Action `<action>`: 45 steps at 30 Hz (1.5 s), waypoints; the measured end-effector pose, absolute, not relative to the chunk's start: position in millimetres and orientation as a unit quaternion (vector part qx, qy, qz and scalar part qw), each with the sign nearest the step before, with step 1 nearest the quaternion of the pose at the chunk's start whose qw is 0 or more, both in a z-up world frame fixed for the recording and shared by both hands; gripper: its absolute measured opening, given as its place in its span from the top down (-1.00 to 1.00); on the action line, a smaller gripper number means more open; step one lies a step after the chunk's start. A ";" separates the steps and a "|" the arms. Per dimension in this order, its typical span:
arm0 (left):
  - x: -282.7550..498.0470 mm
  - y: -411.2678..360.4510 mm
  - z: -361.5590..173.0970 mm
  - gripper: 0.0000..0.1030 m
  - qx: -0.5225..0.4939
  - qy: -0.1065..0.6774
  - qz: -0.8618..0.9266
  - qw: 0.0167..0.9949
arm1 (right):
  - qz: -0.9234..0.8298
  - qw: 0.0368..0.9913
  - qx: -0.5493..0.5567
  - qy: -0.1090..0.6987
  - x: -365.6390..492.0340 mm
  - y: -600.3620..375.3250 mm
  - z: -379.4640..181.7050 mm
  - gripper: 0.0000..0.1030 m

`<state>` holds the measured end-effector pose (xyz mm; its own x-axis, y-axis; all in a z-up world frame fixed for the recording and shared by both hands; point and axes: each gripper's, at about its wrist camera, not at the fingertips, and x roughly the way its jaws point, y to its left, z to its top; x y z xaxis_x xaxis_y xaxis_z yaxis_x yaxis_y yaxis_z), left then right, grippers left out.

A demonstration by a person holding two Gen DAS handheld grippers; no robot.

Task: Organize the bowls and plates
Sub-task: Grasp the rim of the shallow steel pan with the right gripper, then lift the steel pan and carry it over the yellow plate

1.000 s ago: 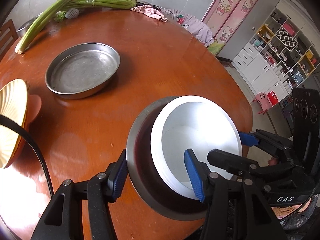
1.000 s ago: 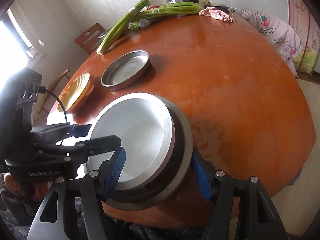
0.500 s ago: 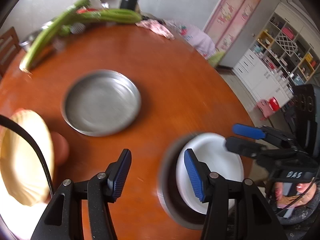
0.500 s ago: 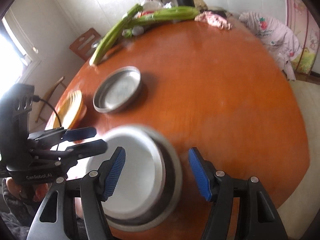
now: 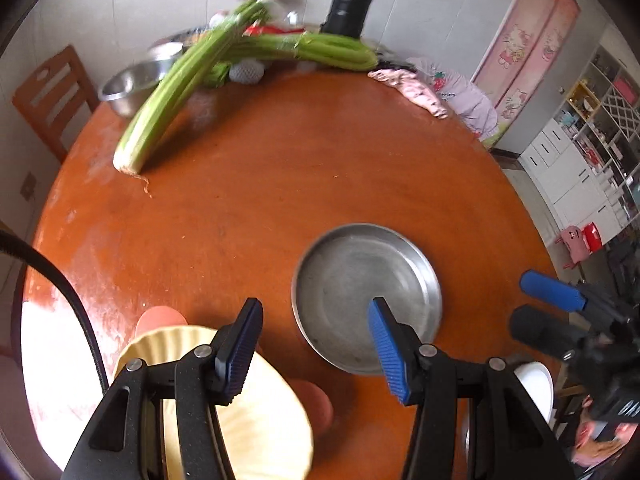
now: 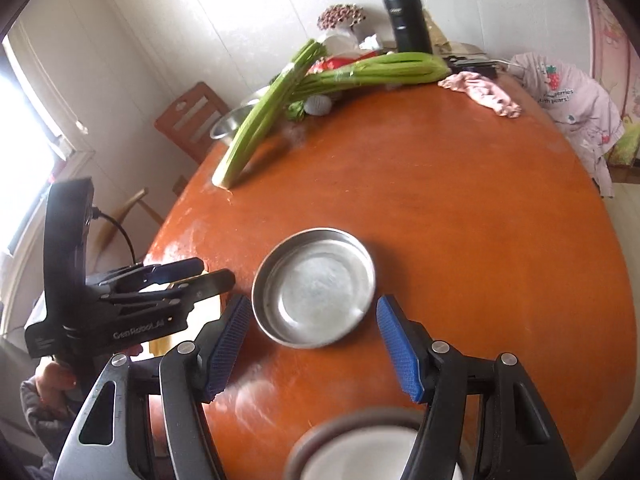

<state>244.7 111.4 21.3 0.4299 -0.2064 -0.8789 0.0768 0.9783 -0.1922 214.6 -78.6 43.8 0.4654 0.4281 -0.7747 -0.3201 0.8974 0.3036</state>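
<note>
Right claw (image 6: 314,350) open, above steel plate (image 6: 314,288)

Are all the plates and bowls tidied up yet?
Not yet. The white bowl already sits inside a grey dish. Both the left gripper and right gripper are open and empty. The metal pan and yellow plate lie separate, unstacked.

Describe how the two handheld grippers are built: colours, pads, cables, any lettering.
Both are black plastic frames with silver pivot screws and ribbed blue pads on the fingers. The left gripper trails a black cable; seen from the right wrist camera, its body reads "GenRobot.AI". The right gripper has the same frame and pads; from the left wrist camera its lettering is too blurred to read.
</note>
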 end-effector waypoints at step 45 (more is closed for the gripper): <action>258.9 122.1 -1.6 0.49 -0.096 0.546 -0.106 0.826 | 0.190 0.828 -0.012 0.527 254.3 -40.1 -2.8 0.06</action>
<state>258.9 122.1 -1.6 0.3813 -0.2790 -0.8813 0.0697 0.9593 -0.2735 254.3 -40.1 -2.8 0.3715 0.3022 -0.8779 -0.3265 0.9277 0.1812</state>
